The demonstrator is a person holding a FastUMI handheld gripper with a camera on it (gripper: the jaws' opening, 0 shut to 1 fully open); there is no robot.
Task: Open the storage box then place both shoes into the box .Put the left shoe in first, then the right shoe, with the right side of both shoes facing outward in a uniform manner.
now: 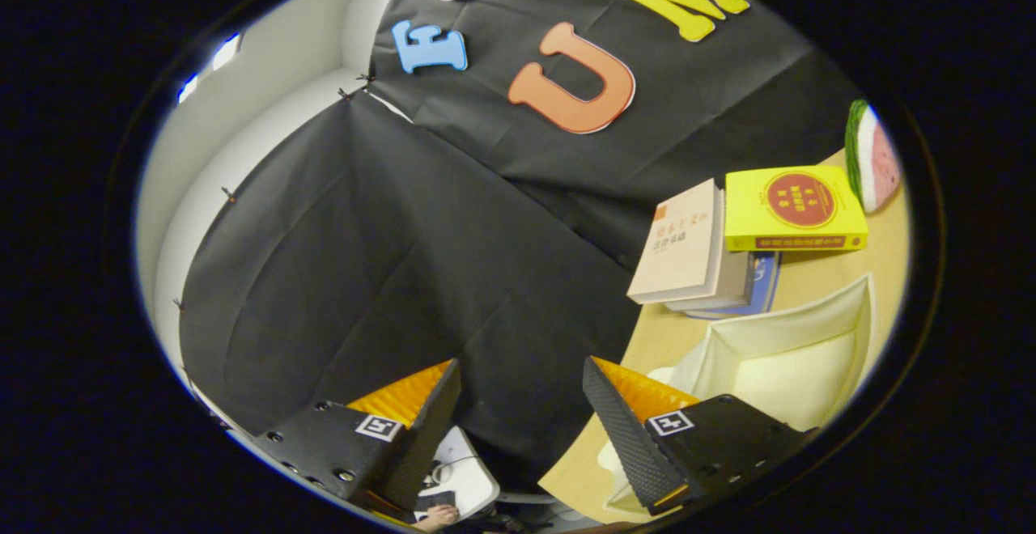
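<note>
A: From the gripper view, where does the job stand?

B: The cream-coloured fabric storage box (797, 356) sits on the pale wooden tabletop (809, 275) with its top open; I can see straight into its pale interior and it looks bare. So I'd judge the opening step done, or the box never had a lid closed over it. I cannot tell which.

A: And the shoes?

B: I can't make out either shoe. There is something pale and rounded just beside the box's near corner, partly behind one finger, but it is too hidden to name. As I read it, both placements are left: left shoe first, then right, right sides outward.

A: What are the fingers doing?

B: The gripper (522, 404) has its fingers spread wide apart with nothing between them. It is tilted, pointing mostly at the black cloth wall (388, 259) beside the box instead of down into it.

A: Anything else near the box?

B: Beyond the box, a leaning stack of books: a beige paperback (676, 247) on top of a blue one (765, 275), and a yellow hardcover book (793, 209) touching them. Past that, a watermelon-slice toy (872, 158) at the tabletop's far edge. All stand apart from the box's opening, so nothing blocks it.
</note>
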